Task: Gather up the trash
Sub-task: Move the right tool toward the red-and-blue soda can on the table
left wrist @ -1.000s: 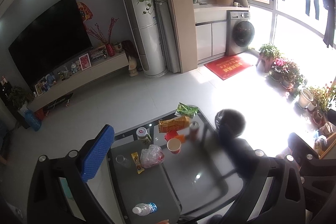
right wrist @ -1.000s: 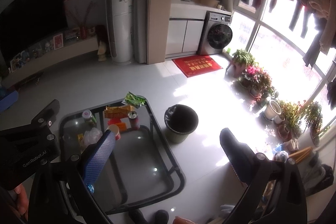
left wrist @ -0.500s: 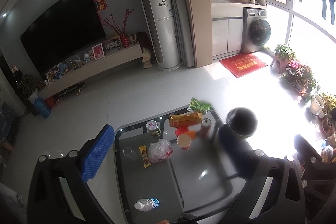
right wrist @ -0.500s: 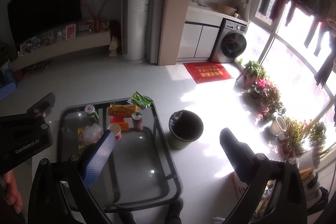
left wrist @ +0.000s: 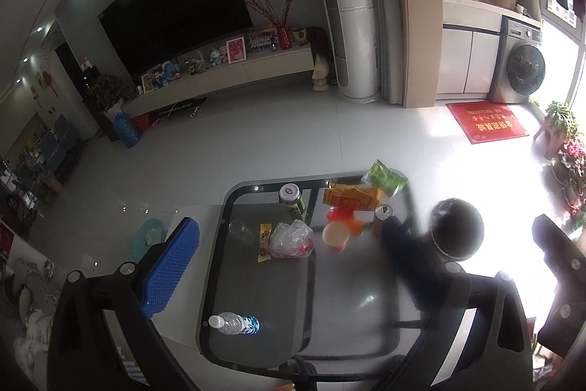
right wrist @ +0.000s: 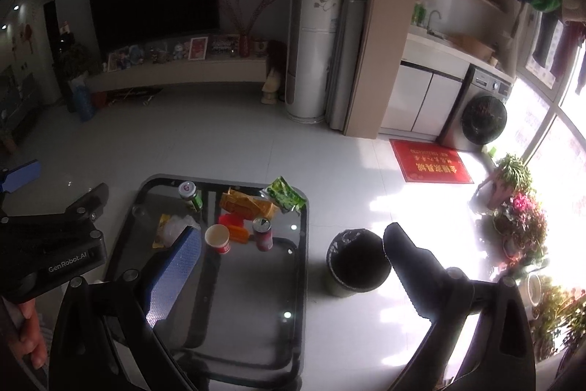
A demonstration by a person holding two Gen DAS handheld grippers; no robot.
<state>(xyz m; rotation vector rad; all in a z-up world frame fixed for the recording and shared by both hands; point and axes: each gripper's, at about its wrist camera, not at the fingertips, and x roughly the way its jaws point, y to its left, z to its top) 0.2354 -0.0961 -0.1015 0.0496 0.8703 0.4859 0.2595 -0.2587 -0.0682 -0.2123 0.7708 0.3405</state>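
1. We held both the left gripper [left wrist: 289,262] and right gripper [right wrist: 293,266] spread, empty, high above the dark glass table [right wrist: 252,299].
2. Wrappers, cups and cans clustered at its far end; the black round bin [right wrist: 357,262] stood just beside, so we judged lowering first wise.

Trash clustered at far end of glass table [right wrist: 300,266]; paper cup [right wrist: 218,239] left of can [right wrist: 263,234]; water bottle [left wrist: 234,324] lay alone at near end; bin [right wrist: 357,262] stood on floor right of table.
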